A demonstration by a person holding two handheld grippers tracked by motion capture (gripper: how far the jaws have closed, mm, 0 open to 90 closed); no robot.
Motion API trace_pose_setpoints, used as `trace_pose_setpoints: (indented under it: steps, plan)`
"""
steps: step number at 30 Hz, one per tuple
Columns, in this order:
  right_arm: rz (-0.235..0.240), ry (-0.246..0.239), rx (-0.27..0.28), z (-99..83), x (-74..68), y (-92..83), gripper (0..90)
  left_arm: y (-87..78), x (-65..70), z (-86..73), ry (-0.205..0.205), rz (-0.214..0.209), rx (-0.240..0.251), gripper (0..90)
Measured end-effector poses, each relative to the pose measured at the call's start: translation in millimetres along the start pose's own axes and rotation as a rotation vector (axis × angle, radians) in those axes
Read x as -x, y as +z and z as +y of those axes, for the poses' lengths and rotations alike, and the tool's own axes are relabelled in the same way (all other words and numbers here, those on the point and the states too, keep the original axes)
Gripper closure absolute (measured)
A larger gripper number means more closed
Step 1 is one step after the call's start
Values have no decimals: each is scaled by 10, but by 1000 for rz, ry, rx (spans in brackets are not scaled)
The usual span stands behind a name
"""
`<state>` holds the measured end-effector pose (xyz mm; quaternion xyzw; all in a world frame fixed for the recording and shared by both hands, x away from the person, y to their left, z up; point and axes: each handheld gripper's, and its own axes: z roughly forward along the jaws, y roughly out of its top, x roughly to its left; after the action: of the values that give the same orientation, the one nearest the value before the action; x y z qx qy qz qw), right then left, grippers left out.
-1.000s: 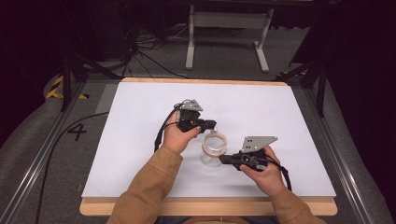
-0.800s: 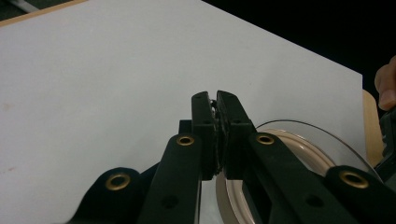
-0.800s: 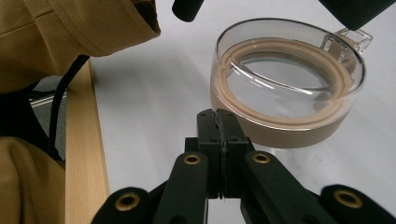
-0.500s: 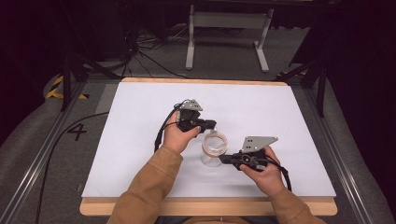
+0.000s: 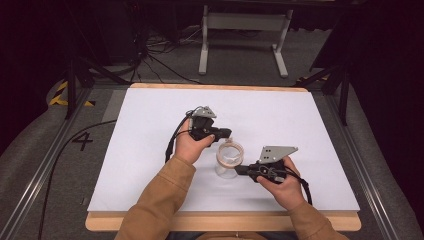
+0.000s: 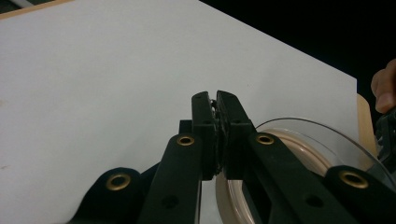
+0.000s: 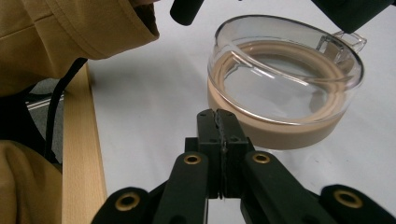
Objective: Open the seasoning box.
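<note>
— Jar [image 5: 229, 159]: where is it on the bench [image 5: 150, 125]?

— Just below the middle of the white top, a clear glass jar with a tan sealing ring, standing between the two hands.

— Start at the left. What about the left hand-held gripper [image 5: 226, 133]?

— It sits at about 11 o'clock from the jar, pointing toward 3 o'clock, its tip just over the jar's far rim. In the left gripper view the left hand-held gripper [image 6: 215, 128] has its jaws pressed together; I cannot tell whether anything is pinched between them.

— And the right one?

— The right hand-held gripper [image 5: 241, 170] is at 4 o'clock from the jar, pointing toward 9 o'clock. In the right gripper view its jaws [image 7: 219, 140] are pressed together, just short of the jar [image 7: 285, 79].

— Anything else?

— A tan sleeve [image 7: 79, 32] at 10 o'clock in that view.
</note>
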<state>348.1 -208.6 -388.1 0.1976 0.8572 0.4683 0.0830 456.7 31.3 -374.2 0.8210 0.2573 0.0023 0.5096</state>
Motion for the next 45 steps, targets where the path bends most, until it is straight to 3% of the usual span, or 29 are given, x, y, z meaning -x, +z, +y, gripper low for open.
trace_pose_setpoints:
  steps: [10, 17, 31, 45]
  plan:
    - [-24, 9, 20, 13, 27, -19, 900, 0, -4, -2, -1, -4, 2, 873]
    - [-28, 13, 28, 23, 41, -33, 900, -48, -3, -5, -9, 20, 5, 839]
    - [-13, -10, 70, 137, 90, -75, 900, -537, 13, -106, -31, 97, 64, 822]
    - [7, -15, 126, 247, 240, -119, 900, -931, 57, -303, -55, 158, 46, 836]
